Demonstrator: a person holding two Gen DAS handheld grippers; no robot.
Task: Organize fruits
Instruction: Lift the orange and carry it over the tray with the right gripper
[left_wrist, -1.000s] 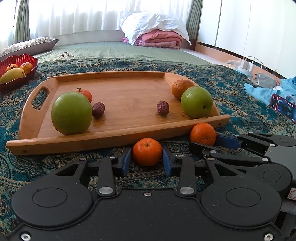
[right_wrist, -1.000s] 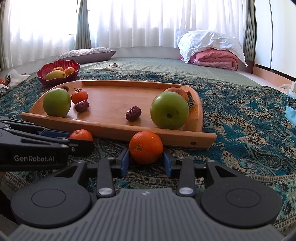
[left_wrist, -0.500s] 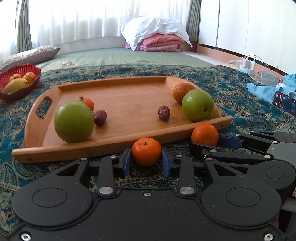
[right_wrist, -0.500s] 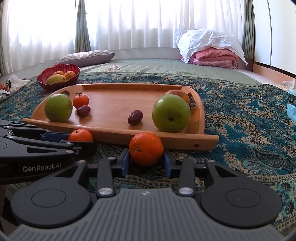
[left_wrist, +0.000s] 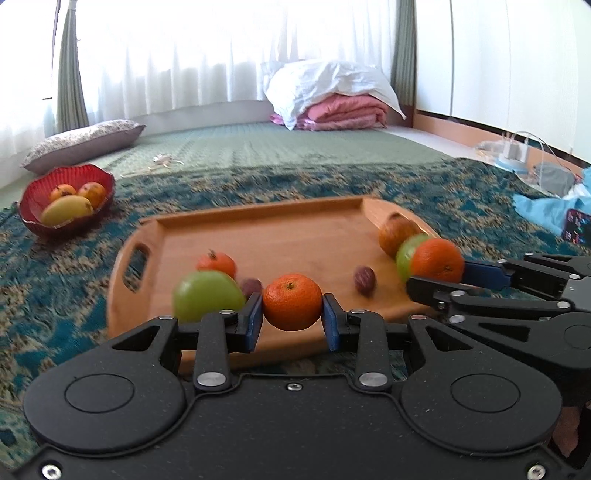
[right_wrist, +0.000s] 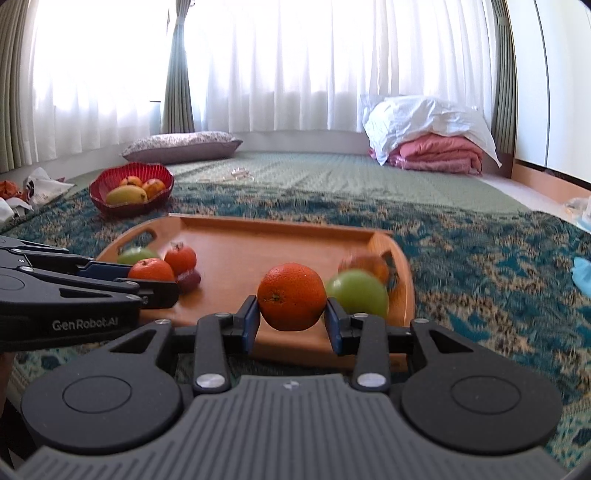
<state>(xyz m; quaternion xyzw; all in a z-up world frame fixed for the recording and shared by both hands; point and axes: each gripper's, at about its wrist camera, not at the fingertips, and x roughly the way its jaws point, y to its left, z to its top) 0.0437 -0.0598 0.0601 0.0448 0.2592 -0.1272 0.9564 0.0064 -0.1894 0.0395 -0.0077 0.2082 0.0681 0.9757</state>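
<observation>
Jaws of the left gripper (left_wrist: 292, 312) clamp a small round orange mandarin (left_wrist: 292, 301) above the rectangular wooden tray's (left_wrist: 258, 225) near rim, while the right gripper (right_wrist: 291, 317) pinches a larger round orange (right_wrist: 291, 296) above that same rim.

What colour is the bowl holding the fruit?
Red; the bowl shows best in the right wrist view.

Tangerine (left_wrist: 291, 301) between left gripper (left_wrist: 292, 318) jaws, above wooden tray (left_wrist: 258, 236)
</observation>
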